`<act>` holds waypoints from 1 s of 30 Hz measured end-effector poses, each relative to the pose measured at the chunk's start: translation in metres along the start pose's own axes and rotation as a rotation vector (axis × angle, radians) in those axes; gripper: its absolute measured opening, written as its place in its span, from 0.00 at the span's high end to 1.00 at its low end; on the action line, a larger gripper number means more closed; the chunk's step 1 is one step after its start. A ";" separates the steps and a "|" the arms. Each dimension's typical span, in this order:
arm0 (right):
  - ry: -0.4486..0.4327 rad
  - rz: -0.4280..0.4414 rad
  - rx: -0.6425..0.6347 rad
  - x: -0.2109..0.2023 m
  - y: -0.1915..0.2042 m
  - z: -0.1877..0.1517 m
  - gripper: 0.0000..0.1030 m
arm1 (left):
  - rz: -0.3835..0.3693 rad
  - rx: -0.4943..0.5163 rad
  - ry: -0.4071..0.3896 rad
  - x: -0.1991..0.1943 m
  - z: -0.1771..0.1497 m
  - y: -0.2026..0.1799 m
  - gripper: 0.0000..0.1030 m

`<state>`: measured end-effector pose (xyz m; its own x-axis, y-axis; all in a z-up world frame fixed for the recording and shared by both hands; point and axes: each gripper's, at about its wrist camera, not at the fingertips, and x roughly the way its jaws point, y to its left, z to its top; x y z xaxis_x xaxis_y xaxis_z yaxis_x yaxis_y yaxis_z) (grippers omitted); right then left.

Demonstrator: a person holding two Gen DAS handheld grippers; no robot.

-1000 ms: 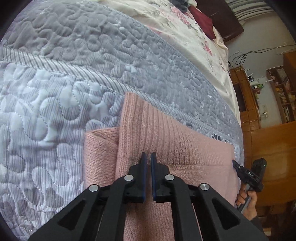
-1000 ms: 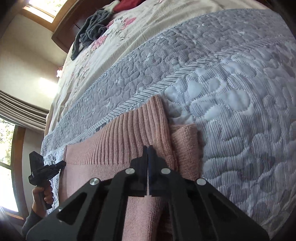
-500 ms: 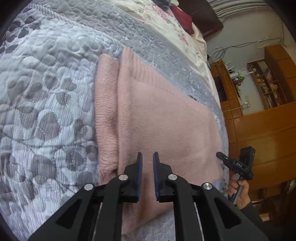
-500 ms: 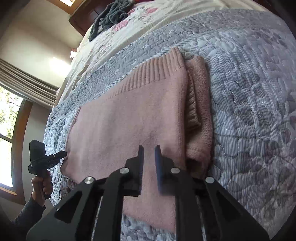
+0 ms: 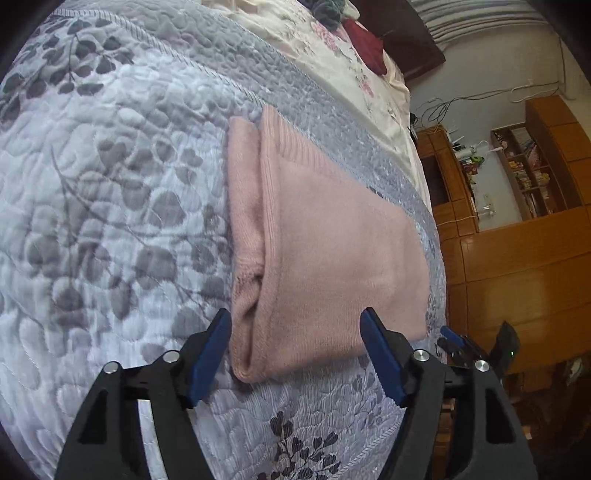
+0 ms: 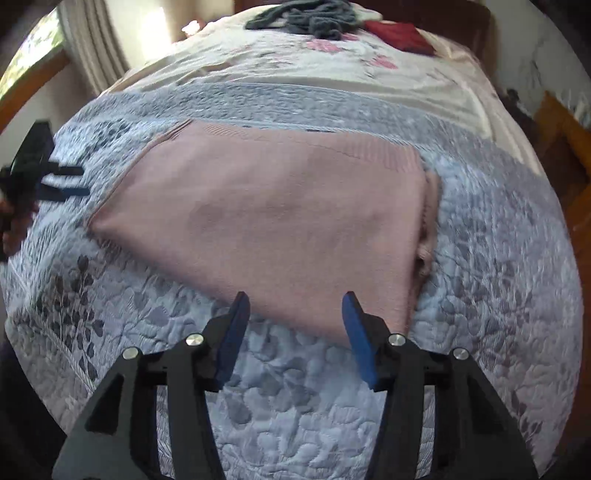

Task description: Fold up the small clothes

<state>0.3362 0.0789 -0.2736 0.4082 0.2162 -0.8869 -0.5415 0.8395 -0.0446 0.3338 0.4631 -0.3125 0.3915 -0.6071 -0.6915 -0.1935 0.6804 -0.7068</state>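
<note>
Left to right: left gripper, jaws spread wide, empty, at the near edge of the pink knit sweater. Sweater folded flat on the grey quilt; ribbed hem far side, a doubled layer, possibly a sleeve, along one edge. Right gripper, jaws likewise spread, empty.

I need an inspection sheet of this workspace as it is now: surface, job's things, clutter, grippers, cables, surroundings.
Surface: grey quilted leaf-pattern bedspread over a cream floral sheet.
Job's things: pink knitted sweater, folded, lying flat on the bedspread.
Clutter: dark grey garment and dark red cloth at the far end of the bed.
Grippers: left gripper open, empty; right gripper open, empty.
Cables: loose wires on the wall.
Surroundings: wooden shelves, curtain.
</note>
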 end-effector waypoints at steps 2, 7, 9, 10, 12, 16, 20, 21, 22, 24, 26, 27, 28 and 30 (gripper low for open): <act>-0.014 -0.034 -0.171 0.002 0.058 0.003 0.43 | -0.007 -0.041 0.021 0.002 0.022 0.009 0.29; -0.115 -0.104 -0.473 0.021 0.178 0.016 0.29 | -0.064 -0.131 0.081 0.029 0.068 0.030 0.28; -0.138 -0.142 -0.553 0.037 0.210 0.022 0.29 | -0.063 -0.153 0.088 0.045 0.084 0.036 0.28; -0.137 -0.165 -0.579 0.047 0.219 0.025 0.30 | -0.057 -0.164 0.093 0.053 0.091 0.040 0.28; -0.134 -0.201 -0.606 0.068 0.232 0.032 0.31 | -0.066 -0.176 0.099 0.066 0.103 0.045 0.28; -0.109 -0.286 -0.673 0.106 0.239 0.039 0.34 | -0.093 -0.137 0.131 0.092 0.122 0.036 0.29; -0.109 -0.316 -0.668 0.125 0.237 0.041 0.35 | -0.125 -0.078 0.180 0.114 0.126 0.020 0.30; -0.119 -0.327 -0.670 0.127 0.239 0.042 0.36 | -0.124 -0.067 0.184 0.118 0.126 0.017 0.30; -0.126 -0.335 -0.673 0.129 0.242 0.044 0.38 | -0.123 -0.064 0.185 0.122 0.128 0.015 0.32; -0.136 -0.350 -0.674 0.132 0.248 0.048 0.41 | -0.129 -0.074 0.184 0.126 0.131 0.015 0.37; -0.135 -0.348 -0.658 0.135 0.254 0.054 0.46 | -0.113 -0.091 0.197 0.130 0.133 0.017 0.56; -0.141 -0.342 -0.648 0.134 0.259 0.056 0.47 | -0.101 -0.092 0.204 0.130 0.132 0.020 0.67; -0.152 -0.342 -0.647 0.134 0.263 0.058 0.48 | -0.099 -0.095 0.208 0.128 0.132 0.025 0.69; -0.171 -0.352 -0.657 0.137 0.272 0.062 0.50 | -0.099 -0.105 0.210 0.126 0.133 0.027 0.69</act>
<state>0.2903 0.3674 -0.3785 0.7168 0.1097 -0.6886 -0.6624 0.4156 -0.6233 0.4973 0.4591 -0.3992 0.2194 -0.7479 -0.6265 -0.2600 0.5741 -0.7764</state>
